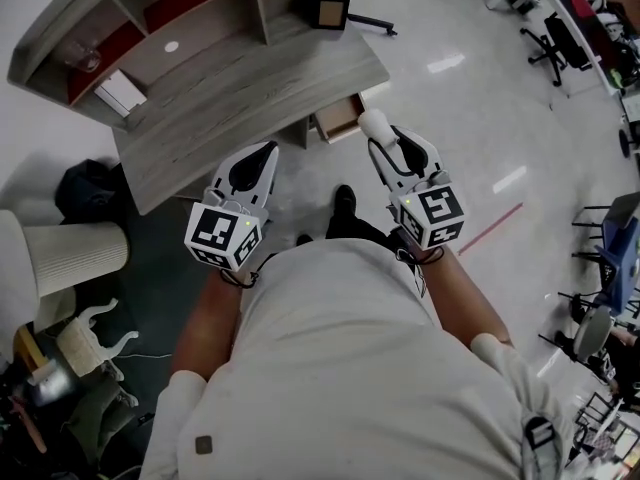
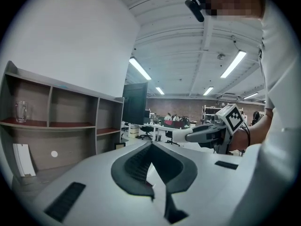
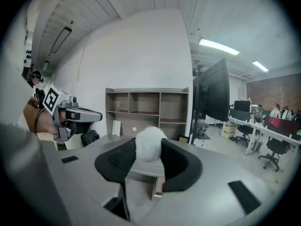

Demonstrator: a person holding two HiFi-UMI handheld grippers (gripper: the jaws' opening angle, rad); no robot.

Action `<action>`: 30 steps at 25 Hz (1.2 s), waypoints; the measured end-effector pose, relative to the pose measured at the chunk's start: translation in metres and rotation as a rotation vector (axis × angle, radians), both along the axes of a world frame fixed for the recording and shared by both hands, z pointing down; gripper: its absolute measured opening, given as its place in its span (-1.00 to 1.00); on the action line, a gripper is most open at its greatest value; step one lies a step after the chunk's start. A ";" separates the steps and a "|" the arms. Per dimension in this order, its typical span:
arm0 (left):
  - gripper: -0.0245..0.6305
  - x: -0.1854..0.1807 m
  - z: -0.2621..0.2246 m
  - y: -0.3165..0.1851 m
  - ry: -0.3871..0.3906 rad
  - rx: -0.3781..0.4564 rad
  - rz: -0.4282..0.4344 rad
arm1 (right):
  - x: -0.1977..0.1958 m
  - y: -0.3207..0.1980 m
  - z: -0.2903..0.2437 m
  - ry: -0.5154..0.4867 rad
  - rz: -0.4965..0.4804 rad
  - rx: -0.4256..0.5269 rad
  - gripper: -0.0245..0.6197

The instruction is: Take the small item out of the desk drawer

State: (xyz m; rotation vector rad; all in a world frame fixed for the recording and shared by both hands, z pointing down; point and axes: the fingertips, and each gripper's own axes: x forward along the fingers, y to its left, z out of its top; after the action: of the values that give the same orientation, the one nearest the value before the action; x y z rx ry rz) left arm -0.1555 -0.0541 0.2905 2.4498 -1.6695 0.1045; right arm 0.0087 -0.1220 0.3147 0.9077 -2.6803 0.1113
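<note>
Fluffy white ball (image 3: 149, 144) pinched between right gripper (image 1: 378, 136) jaws, outside drawer (image 1: 338, 118).

Right hand-held gripper (image 1: 377, 136): small item (image 1: 374, 123) sits between its jaws at the tips, with the open drawer (image 1: 340, 118) just ahead of it and below, under the right end of the table (image 1: 250, 88). Left hand-held gripper (image 1: 262, 153) is alongside, to the left of the right one, at the table's near edge. Ahead of both, along the table's far side, stands the shelf unit (image 1: 190, 18), with a glass (image 2: 21, 111) in its left-end compartment and a monitor (image 3: 211, 91) to the unit's right.
</note>
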 end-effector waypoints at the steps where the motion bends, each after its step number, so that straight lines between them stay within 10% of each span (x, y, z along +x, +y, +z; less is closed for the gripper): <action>1: -0.89 0.001 0.000 0.004 0.001 0.003 0.004 | 0.003 0.005 -0.002 -0.002 0.007 0.004 -0.40; 19: -0.89 0.064 -0.014 0.042 -0.030 0.021 0.000 | 0.072 0.048 -0.024 -0.027 0.002 0.016 -0.40; 30: -0.89 0.171 -0.005 0.043 -0.005 -0.014 -0.016 | 0.162 0.048 -0.020 -0.046 -0.058 -0.024 -0.40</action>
State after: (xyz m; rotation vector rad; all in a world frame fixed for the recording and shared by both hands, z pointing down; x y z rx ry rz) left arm 0.0153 -0.0109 0.2852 2.4268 -1.6845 0.1198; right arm 0.1712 -0.0737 0.2949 0.8291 -2.7394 0.1524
